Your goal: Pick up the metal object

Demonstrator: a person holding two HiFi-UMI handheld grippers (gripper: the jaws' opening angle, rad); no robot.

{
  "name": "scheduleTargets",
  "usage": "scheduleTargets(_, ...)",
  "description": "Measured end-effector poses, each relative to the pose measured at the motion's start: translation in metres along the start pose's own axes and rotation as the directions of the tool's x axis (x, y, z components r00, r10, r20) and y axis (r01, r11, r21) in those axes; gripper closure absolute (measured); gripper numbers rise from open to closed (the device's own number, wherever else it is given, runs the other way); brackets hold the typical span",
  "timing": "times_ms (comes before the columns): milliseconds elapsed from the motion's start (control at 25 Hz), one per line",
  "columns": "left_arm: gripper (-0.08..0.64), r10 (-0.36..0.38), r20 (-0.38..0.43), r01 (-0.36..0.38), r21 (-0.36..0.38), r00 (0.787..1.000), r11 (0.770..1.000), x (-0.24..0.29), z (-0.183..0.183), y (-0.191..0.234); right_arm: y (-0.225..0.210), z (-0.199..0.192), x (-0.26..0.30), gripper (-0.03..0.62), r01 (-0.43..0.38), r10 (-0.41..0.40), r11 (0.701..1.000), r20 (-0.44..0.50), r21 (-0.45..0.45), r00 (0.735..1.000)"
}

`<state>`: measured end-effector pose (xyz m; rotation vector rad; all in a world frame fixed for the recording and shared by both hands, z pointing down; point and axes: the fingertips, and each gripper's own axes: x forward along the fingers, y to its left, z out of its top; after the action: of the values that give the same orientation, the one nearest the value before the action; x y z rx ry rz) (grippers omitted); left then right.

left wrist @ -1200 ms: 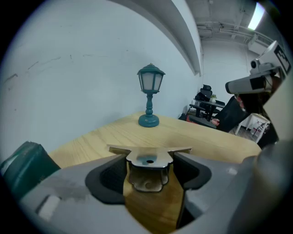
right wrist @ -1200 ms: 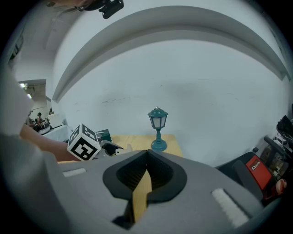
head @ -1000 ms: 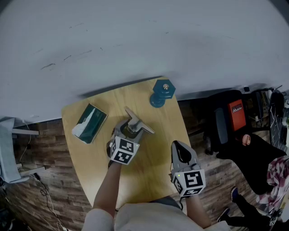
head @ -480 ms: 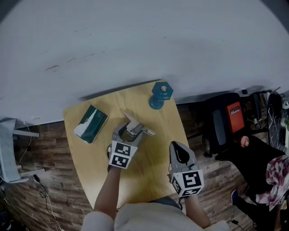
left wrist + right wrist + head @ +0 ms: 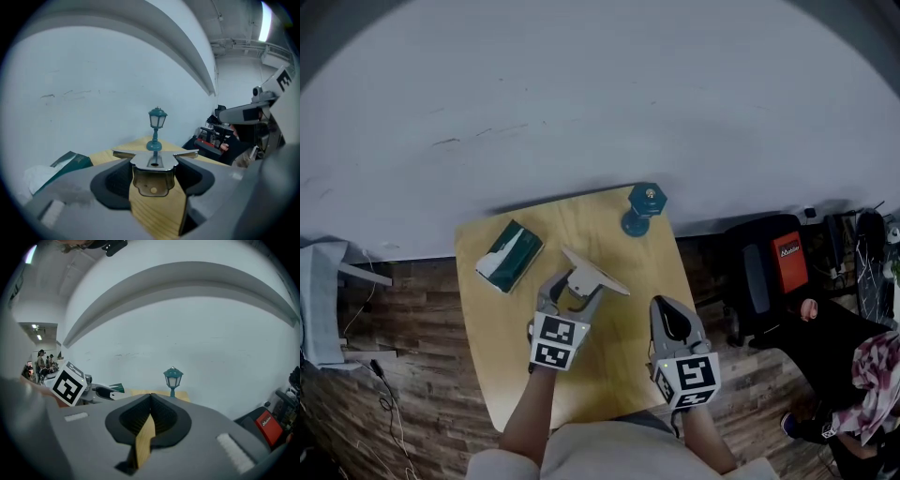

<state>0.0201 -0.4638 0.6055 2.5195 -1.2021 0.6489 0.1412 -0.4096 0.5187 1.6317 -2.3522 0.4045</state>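
Note:
The metal object (image 5: 593,277), a flat silvery bracket with two wings, sits between the jaws of my left gripper (image 5: 571,289) above the middle of the wooden table (image 5: 502,375). In the left gripper view the bracket (image 5: 151,180) fills the gap between both pads, its wings lying over the jaw tips, and wood shows under it. My left gripper (image 5: 153,161) is shut on it. My right gripper (image 5: 673,320) hovers near the table's front right edge with its jaws together and nothing between them; in its own view the right gripper (image 5: 150,397) shows only a thin wedge of wood.
A small teal lantern figure (image 5: 643,208) stands at the table's far right corner. A green and white tissue pack (image 5: 510,256) lies at the far left. A black chair with an orange panel (image 5: 773,272) stands right of the table, on a wood floor.
The head view has drawn back, so the table looks smaller and sits further right. The left gripper keeps the metal object at about the same spot. The right gripper has stayed put.

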Motion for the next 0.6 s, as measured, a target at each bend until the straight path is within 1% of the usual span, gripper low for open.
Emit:
scheduleTargets(320, 0.265, 0.071, 0.096, -0.069, -0.020, 0.993, 0.997, -0.053, 0.023, -0.002, 0.022, 0.019, -0.017, 0.591, -0.025, 0.027, 0.999, 0.056, -0.031, 0.998)
scheduleTargets(600, 0.265, 0.127, 0.161, -0.123, -0.033, 0.979, 0.992, -0.098, 0.037, -0.012, 0.037, 0.033, -0.037, 0.591, -0.039, 0.045, 0.998, 0.104, -0.055, 0.994)
